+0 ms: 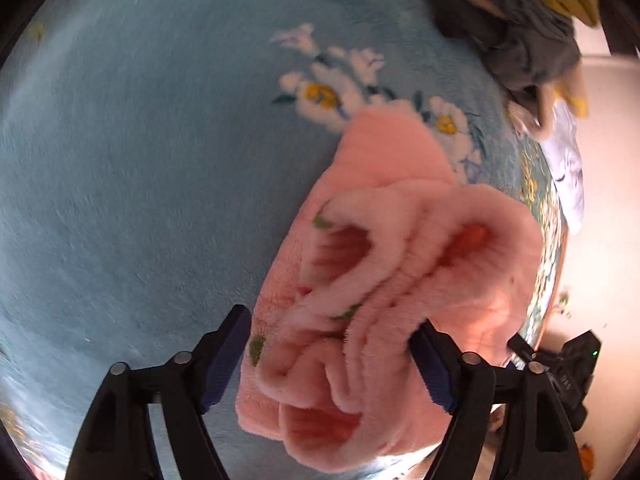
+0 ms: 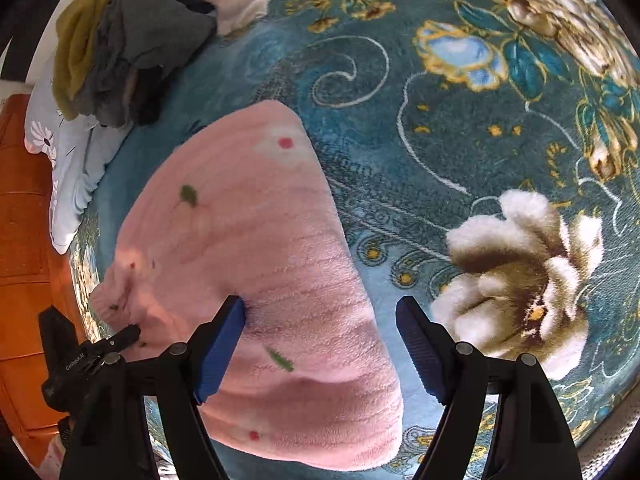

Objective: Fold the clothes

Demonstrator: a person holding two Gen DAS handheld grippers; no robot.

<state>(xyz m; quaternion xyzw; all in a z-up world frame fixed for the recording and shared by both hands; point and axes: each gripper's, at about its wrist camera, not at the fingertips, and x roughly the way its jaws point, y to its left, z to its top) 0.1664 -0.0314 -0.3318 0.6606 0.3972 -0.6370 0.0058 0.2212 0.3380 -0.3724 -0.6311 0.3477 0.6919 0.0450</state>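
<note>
Pink fleece garment lies partly folded, bunched near the bed's edge, both the left gripper and right gripper spread wide, pile of unfolded clothes remaining.

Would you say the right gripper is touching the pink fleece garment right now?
Touching. In the right wrist view, the right gripper is open and one blue pad presses into the pink fleece garment.
</note>
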